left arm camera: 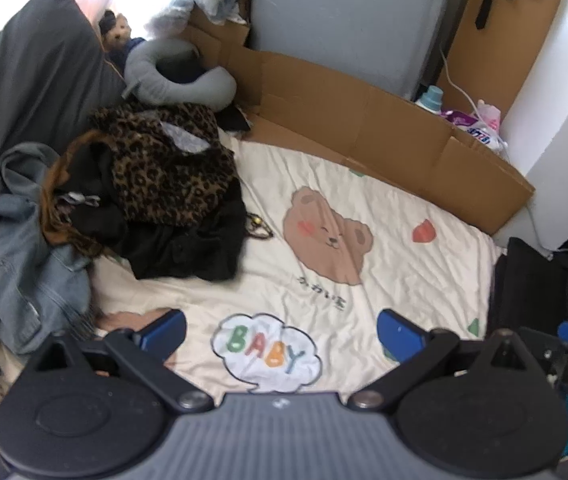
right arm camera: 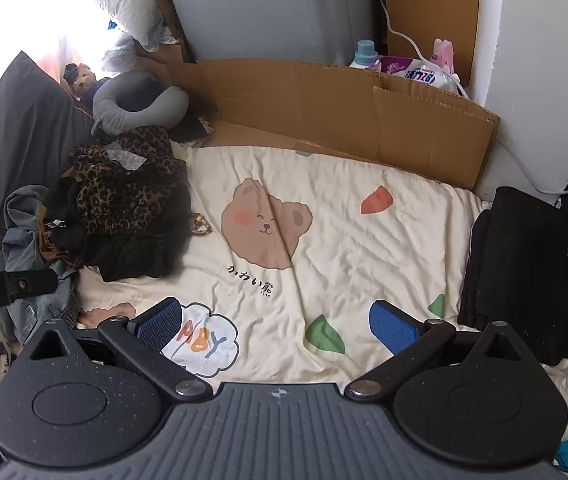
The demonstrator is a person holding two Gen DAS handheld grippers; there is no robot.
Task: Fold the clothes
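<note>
A heap of unfolded clothes lies at the left of the bed: a leopard-print garment [left arm camera: 163,168] [right arm camera: 131,188] on top of a black garment [left arm camera: 187,248] [right arm camera: 139,256], with a blue denim jacket [left arm camera: 23,264] [right arm camera: 23,248] beside them. A folded black garment [right arm camera: 524,264] [left arm camera: 532,280] lies at the right edge. My left gripper [left arm camera: 281,334] is open and empty above the cream bear-print sheet [left arm camera: 384,280]. My right gripper [right arm camera: 275,324] is open and empty over the same sheet [right arm camera: 364,248].
A cardboard panel [left arm camera: 364,120] [right arm camera: 344,108] lines the far side of the bed. A grey neck pillow [left arm camera: 175,76] [right arm camera: 135,100] and a dark pillow [left arm camera: 27,88] sit at the back left. Bottles and packets [right arm camera: 412,64] stand behind the cardboard.
</note>
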